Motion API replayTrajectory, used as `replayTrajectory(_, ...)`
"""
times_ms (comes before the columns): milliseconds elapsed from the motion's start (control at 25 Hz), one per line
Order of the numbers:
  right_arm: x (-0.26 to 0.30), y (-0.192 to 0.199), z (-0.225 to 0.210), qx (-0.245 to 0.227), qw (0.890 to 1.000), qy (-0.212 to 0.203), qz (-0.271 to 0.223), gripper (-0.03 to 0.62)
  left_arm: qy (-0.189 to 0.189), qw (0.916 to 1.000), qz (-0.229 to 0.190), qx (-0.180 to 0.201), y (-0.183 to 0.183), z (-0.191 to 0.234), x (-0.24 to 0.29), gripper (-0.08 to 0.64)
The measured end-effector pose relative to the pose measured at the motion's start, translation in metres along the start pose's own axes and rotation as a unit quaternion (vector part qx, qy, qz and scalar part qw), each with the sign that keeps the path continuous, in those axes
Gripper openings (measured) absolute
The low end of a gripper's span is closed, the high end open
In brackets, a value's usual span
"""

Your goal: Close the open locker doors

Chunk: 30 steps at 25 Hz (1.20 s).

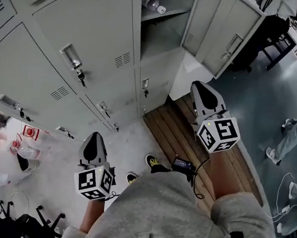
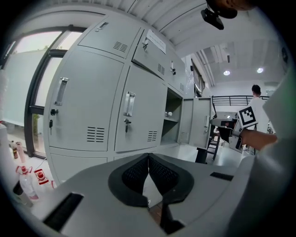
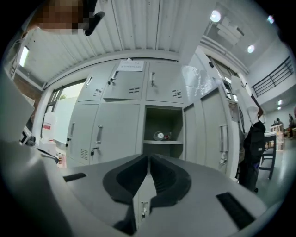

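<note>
A bank of grey lockers [image 1: 77,43] fills the left of the head view. One compartment [image 1: 165,16] stands open, its door [image 1: 227,34] swung out to the right, and a small round item [image 1: 151,4] lies on its shelf. My right gripper [image 1: 204,98] is shut and empty, held level below that opening, apart from the door. The right gripper view faces the open compartment [image 3: 162,129] and its door [image 3: 217,139]. My left gripper [image 1: 93,147] is shut and empty, further left and away from the lockers. The left gripper view shows closed doors [image 2: 134,115] and the open compartment [image 2: 172,120] beyond.
A strip of wooden slats [image 1: 188,142] runs along the floor before the open locker. Bottles and containers [image 1: 26,139] stand on the floor at the left. Chair bases [image 1: 20,218] lie at the lower left. People's legs [image 1: 296,132] and a dark stool [image 1: 270,33] are at the right.
</note>
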State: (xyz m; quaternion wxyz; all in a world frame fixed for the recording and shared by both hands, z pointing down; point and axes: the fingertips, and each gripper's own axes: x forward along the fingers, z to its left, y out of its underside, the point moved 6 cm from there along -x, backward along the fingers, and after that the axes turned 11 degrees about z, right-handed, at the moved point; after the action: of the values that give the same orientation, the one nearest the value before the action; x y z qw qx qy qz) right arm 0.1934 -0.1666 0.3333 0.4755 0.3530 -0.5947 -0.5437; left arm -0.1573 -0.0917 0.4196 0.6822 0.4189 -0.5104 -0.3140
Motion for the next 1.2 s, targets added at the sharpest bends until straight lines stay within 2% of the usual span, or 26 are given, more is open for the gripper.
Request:
replayTrajectory(240,-0.006,0.001,-0.111,0.059,0.996,0.067,-0.025,0.04,0.019,0.9997,0.01,0.015,-0.015,-0.048,0.05,0.009)
replayTrajectory(480,-0.003,0.008,-0.195,0.086,0.991,0.091,-0.041,0.041,0.035,0.9989,0.017,0.027,-0.023,-0.091,0.096,0.009)
replayTrajectory(640,0.003,0.01,-0.233,0.09,0.992,0.079,-0.05,0.06,0.036,0.9987,0.026,0.024,-0.02,-0.113,0.116,0.009)
replayTrajectory(760,0.01,0.01,-0.25,0.087,0.994,0.048,-0.047,0.147,0.035,0.9985,0.032,0.027,-0.021,-0.122,0.126,0.009)
replayTrajectory(1000,0.029,0.002,-0.259,0.069,0.995,-0.015,-0.069,0.152,0.021,0.9984,0.041,0.034,-0.026,-0.122,0.132,0.009)
replayTrajectory(1200,0.037,-0.005,-0.255,0.058,0.995,-0.027,-0.078,0.152,0.009,0.9984,0.043,0.036,-0.031,-0.116,0.135,0.009)
